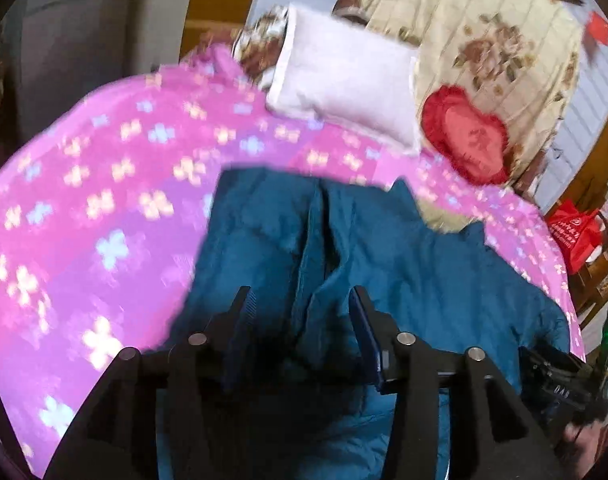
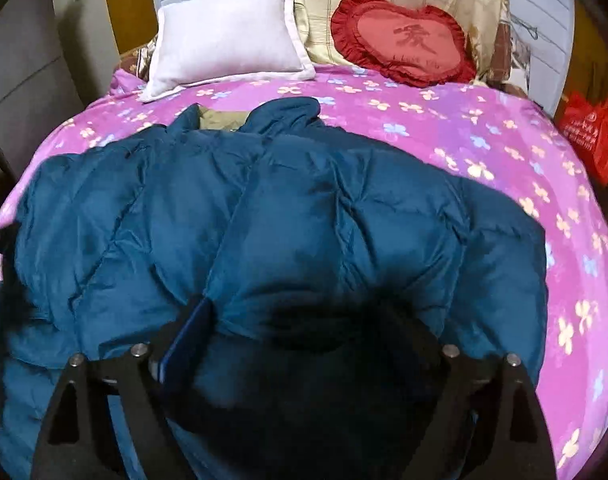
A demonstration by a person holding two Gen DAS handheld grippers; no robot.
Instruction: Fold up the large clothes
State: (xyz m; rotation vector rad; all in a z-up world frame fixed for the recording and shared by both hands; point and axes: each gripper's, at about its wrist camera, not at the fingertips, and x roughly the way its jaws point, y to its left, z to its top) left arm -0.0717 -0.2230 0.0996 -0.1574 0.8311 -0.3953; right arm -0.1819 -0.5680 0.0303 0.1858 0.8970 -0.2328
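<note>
Two grippers over the teal puffer jacket (image 2: 264, 216), spread flat on the bed (image 2: 483, 140). Left gripper (image 1: 300, 300) half open astride a fabric ridge, no pinch. Right gripper (image 2: 304, 312) wide, holding nothing. I'd grab deep, both layers, before folding.

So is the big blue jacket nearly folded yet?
Not nearly. Done: the blue jacket lies spread on the pink flowered bedspread, collar toward the white pillow. In hand: the left gripper and the right gripper sit at its near part, jaws apart with puffy fabric between them, not clearly pinched. Left: no neat fold shows yet, so all the folding remains.
</note>
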